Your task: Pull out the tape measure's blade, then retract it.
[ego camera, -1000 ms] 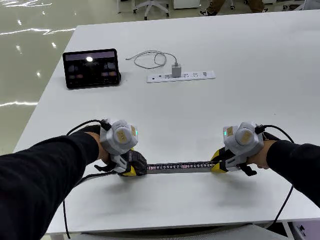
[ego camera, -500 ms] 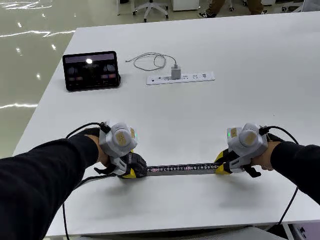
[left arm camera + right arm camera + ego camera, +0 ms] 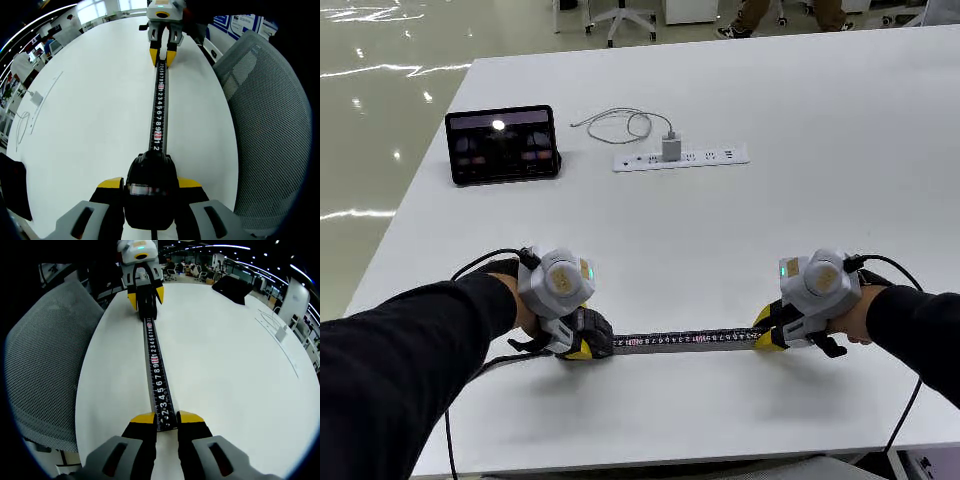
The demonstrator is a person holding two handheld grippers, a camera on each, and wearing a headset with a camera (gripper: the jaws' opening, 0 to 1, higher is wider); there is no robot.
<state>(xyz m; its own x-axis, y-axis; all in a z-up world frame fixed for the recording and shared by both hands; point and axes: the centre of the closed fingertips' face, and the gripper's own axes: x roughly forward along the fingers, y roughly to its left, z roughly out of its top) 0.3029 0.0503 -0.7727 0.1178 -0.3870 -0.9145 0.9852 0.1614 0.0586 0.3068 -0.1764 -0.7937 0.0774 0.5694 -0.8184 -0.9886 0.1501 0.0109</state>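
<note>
left gripper view: tape measure [image 3: 150, 192] between jaws

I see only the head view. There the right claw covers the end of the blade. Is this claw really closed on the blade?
Observer: Yes. In the right gripper view the right claw has both yellow-tipped jaws pressed on the blade, at the end with the lowest numbers.
Operator: And how does the left side hold the case?
Observer: In the left gripper view the black case sits between the jaws of the left claw, one jaw on each side, and the blade leaves the front of the case, numbers facing up.
</note>
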